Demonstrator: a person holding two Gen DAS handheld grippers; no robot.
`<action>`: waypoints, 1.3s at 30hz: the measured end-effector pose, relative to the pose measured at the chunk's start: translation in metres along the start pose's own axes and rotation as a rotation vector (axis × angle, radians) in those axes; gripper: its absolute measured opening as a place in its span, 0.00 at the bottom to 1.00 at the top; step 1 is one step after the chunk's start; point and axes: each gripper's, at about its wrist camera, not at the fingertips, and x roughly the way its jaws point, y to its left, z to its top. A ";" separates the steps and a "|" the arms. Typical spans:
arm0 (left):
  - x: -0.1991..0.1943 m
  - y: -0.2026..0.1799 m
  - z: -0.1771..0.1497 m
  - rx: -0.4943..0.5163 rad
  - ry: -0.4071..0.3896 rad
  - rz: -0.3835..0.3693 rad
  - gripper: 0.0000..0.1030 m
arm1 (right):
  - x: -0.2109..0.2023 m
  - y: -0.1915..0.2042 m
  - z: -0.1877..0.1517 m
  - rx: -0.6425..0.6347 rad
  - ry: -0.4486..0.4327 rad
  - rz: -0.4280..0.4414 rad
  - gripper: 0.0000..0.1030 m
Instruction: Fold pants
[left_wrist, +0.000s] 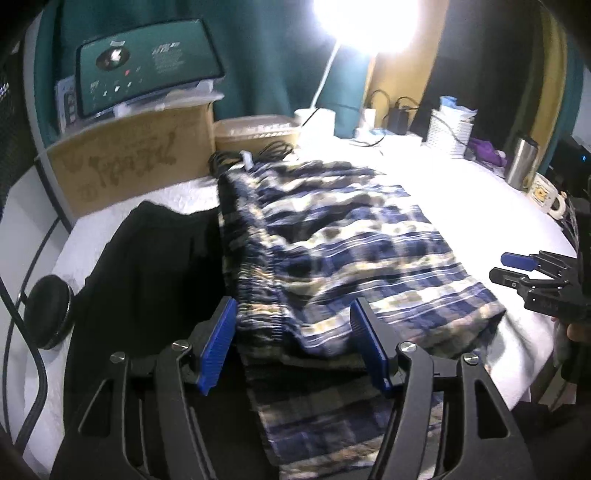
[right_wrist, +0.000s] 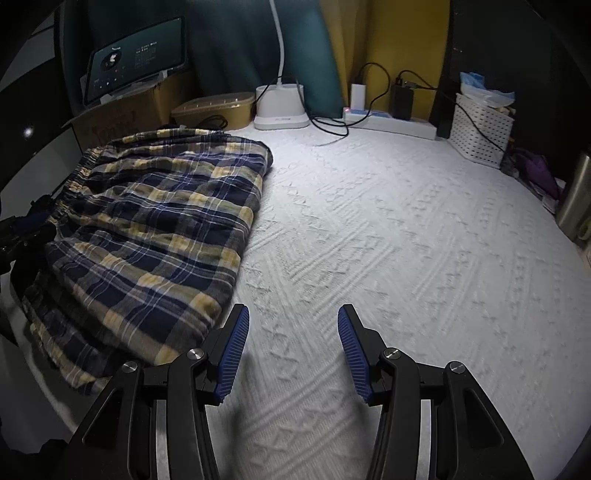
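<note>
Navy, cream and yellow plaid pants (left_wrist: 332, 251) lie folded in a thick stack on the white textured tablecloth (right_wrist: 388, 229), their elastic waistband along the left side. In the right wrist view the pants (right_wrist: 155, 229) fill the left half. My left gripper (left_wrist: 293, 317) is open, its blue pads either side of the pants' near waistband corner, with cloth between them but not pinched. My right gripper (right_wrist: 293, 321) is open and empty above bare cloth just right of the pants; it also shows at the right edge of the left wrist view (left_wrist: 506, 267).
A black garment (left_wrist: 147, 266) lies left of the pants. A cardboard box (left_wrist: 129, 158) with a tablet (left_wrist: 147, 77), a lamp base (right_wrist: 280, 107), power strip (right_wrist: 391, 122), white basket (right_wrist: 480, 129), steel tumbler (left_wrist: 522, 162) and mug (left_wrist: 546, 195) line the back and right.
</note>
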 end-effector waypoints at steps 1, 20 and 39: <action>-0.001 -0.003 0.000 0.005 -0.006 0.000 0.62 | -0.003 -0.001 -0.002 0.002 -0.004 -0.002 0.51; -0.041 -0.067 0.014 0.081 -0.118 -0.034 0.64 | -0.079 -0.040 -0.030 0.074 -0.128 -0.079 0.62; -0.077 -0.155 0.031 0.174 -0.247 -0.156 0.72 | -0.159 -0.078 -0.050 0.129 -0.267 -0.170 0.63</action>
